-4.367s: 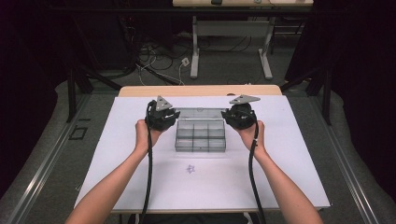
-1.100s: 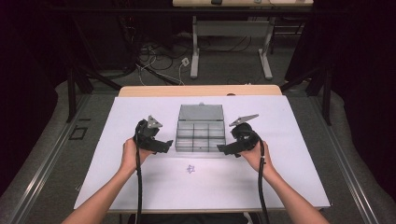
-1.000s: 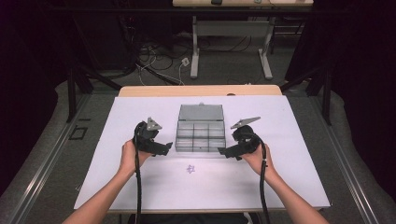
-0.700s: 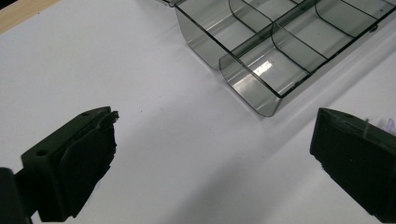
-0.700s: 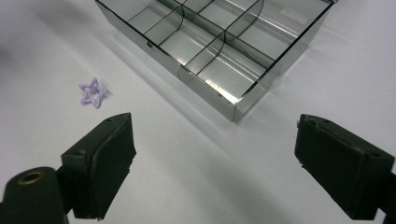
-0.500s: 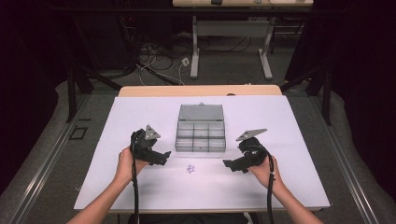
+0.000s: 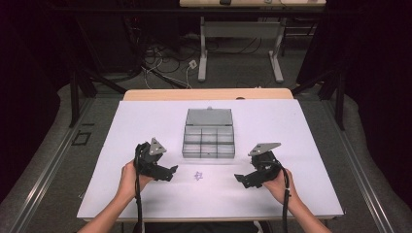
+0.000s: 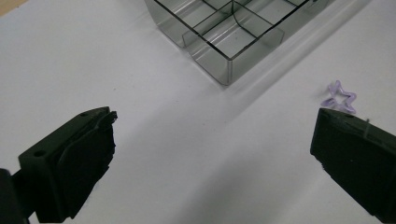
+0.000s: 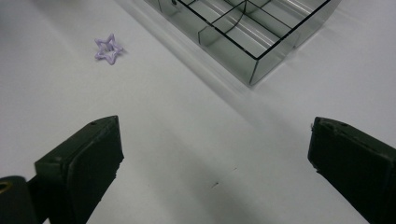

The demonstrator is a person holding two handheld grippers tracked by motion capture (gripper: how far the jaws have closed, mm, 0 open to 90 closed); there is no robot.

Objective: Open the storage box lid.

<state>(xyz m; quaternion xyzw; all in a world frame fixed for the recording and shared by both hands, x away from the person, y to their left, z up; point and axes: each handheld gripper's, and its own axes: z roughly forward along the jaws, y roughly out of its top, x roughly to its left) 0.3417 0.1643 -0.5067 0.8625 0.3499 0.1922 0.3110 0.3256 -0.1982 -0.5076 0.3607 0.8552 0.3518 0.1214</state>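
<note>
White table (image 7: 291, 126), star (image 7: 198, 175) between claws

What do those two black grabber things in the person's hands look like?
Each is a chunky black tool. The left gripper and the right gripper both carry a grey three-cornered plate on top and trail a black cable back along the forearm. Up close, the jaws are thick, blocky black slabs with matte faces. The forearms are bare, with no sleeves in sight.

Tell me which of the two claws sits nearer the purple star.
The left claw: in the high view its tips lie a short way from the purple star, while the right claw stands plainly farther off. Both are open and empty.
</note>
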